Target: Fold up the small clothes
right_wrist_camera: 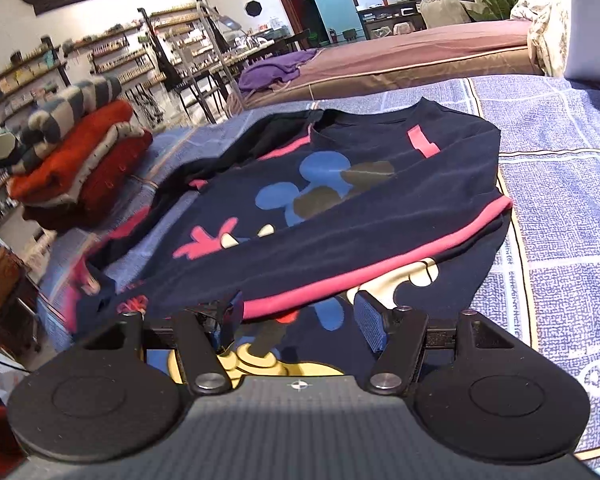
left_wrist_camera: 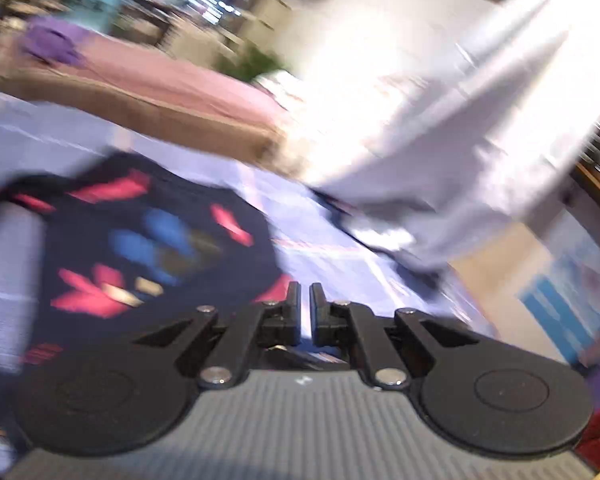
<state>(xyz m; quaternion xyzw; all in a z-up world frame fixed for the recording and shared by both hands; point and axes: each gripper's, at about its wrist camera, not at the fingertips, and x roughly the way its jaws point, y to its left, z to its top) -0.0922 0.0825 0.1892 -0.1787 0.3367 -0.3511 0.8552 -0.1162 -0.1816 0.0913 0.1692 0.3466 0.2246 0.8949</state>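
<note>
The navy sweatshirt [right_wrist_camera: 340, 200] is judged soft, light; its pink hem at lower centre is best pinched; right tool [right_wrist_camera: 296, 320] is spread wide; left tool [left_wrist_camera: 305, 308] is closed, empty.

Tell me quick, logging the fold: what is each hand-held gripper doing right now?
Left hand-held gripper: shut, nothing between its fingers.
Right hand-held gripper: open, over the navy sweatshirt, holding nothing.

I count one navy sweatshirt [right_wrist_camera: 340, 200] spread ahead of my right tongs, and one stack of folded clothes [right_wrist_camera: 76, 164] off to their left, about four pieces deep. One purple garment [right_wrist_camera: 272, 69] lies far beyond them. One white cloth [left_wrist_camera: 480, 120] hangs right of my left tongs.
</note>
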